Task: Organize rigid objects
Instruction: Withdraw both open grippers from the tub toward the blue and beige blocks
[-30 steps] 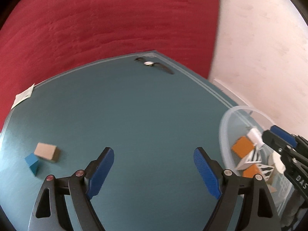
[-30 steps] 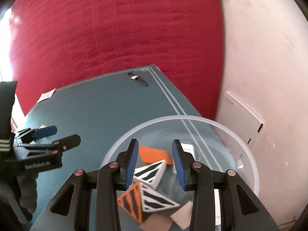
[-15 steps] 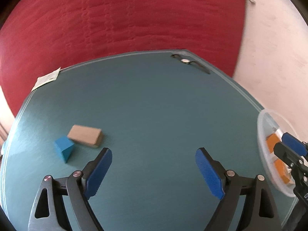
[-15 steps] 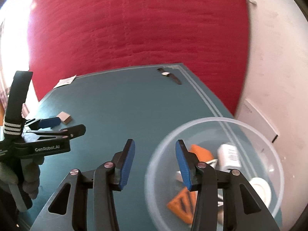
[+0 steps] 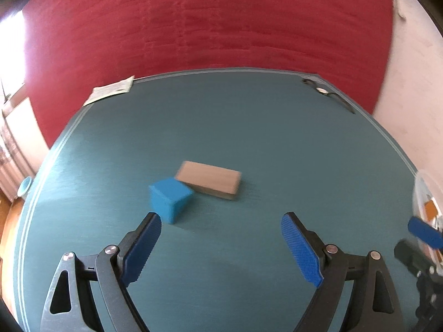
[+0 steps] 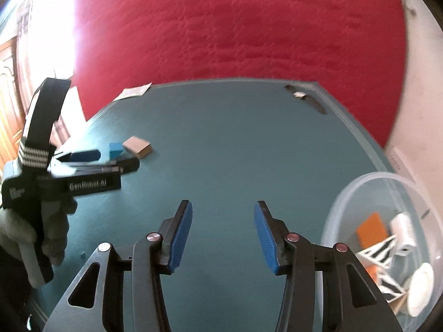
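Observation:
A blue cube [image 5: 170,199] and a tan wooden block [image 5: 209,179] lie touching on the teal table [image 5: 249,127]. They also show in the right wrist view, the cube [image 6: 115,149] beside the block [image 6: 137,146]. My left gripper [image 5: 221,244] is open and empty, just short of the cube, whose corner is near the left finger. It shows from the side in the right wrist view [image 6: 108,160]. My right gripper [image 6: 223,235] is open and empty over bare table, left of a clear plastic bowl [image 6: 346,193] that holds orange, striped and white pieces.
A wristwatch [image 5: 326,94] lies at the far right corner of the table, and a white paper slip [image 5: 110,91] at the far left edge. A red bedspread [image 5: 207,22] lies behind the table. A white wall [image 5: 415,83] stands to the right.
Both grippers have swung left. My left gripper has closed in on the cube and block. My right gripper has left the bowl, which now sits to its right, and its jaws have opened wider.

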Demonstrator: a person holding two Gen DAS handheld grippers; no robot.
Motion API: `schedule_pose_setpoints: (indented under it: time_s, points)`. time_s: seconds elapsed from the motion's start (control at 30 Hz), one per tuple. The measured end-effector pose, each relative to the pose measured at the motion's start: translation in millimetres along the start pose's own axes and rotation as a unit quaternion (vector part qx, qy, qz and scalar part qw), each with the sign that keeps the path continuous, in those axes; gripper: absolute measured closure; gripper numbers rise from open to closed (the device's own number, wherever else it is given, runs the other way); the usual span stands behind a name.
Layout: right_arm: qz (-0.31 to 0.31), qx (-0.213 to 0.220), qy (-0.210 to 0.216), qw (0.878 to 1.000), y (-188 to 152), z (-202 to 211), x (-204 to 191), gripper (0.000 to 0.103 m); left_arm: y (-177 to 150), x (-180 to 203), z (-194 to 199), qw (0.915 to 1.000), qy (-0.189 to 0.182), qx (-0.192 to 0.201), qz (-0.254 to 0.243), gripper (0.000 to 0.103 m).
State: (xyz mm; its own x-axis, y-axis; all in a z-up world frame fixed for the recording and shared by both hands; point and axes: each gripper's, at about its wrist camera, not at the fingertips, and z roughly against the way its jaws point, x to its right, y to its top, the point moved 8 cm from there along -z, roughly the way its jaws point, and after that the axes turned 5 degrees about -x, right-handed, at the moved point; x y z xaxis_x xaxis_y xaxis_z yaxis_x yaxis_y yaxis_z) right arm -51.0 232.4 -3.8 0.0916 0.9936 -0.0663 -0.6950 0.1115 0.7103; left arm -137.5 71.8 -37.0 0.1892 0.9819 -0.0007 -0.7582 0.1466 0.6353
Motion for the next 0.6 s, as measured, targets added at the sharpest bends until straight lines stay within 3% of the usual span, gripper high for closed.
schedule_pose_setpoints:
  time_s: [0.27,0.6]
  points:
    - [0.007,-0.031,0.024,0.999,-6,-22,-14,0.054,2,-42,-11,0.9991,0.035,-0.01,0.021,0.012]
    - [0.014,-0.049,0.042,0.998,-8,-35,-29,0.054,3,-60,-23,0.9977,0.047,-0.035,0.034,0.012]
